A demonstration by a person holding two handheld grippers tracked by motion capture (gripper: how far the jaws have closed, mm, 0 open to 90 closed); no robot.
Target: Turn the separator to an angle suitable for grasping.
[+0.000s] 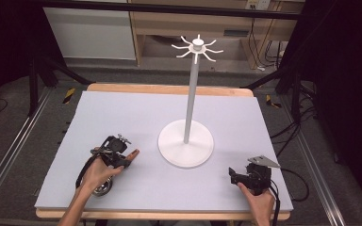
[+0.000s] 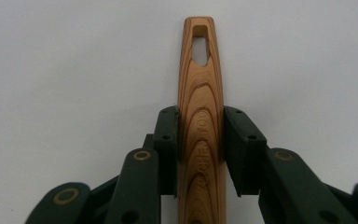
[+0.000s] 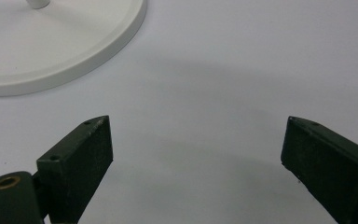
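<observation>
From the high view, the left claw (image 1: 122, 157) sits low at the near-left of the worktop (image 1: 122, 113), gripping a wooden-handled utensil whose handle tip (image 1: 133, 154) pokes out toward the white hook stand (image 1: 186, 141), while a shiny metal head (image 1: 102, 187) shows near the person's wrist; so the long axis runs from the near edge up and rightward, toward the stand's base. The right claw (image 1: 235, 175) rests well apart at the near-right, holding nothing. The stand's hooks (image 1: 197, 48) are high above both, with open worktop all around. In the left gripper view, the claw's pads are clamped on both flanks of the wooden handle (image 2: 200, 107), which runs straight ahead, its hanging slot (image 2: 199, 44) beyond the pads. In the right gripper view, the claw (image 3: 196, 144) is spread wide over bare worktop, the stand's base (image 3: 74, 42) ahead and to the left.
</observation>
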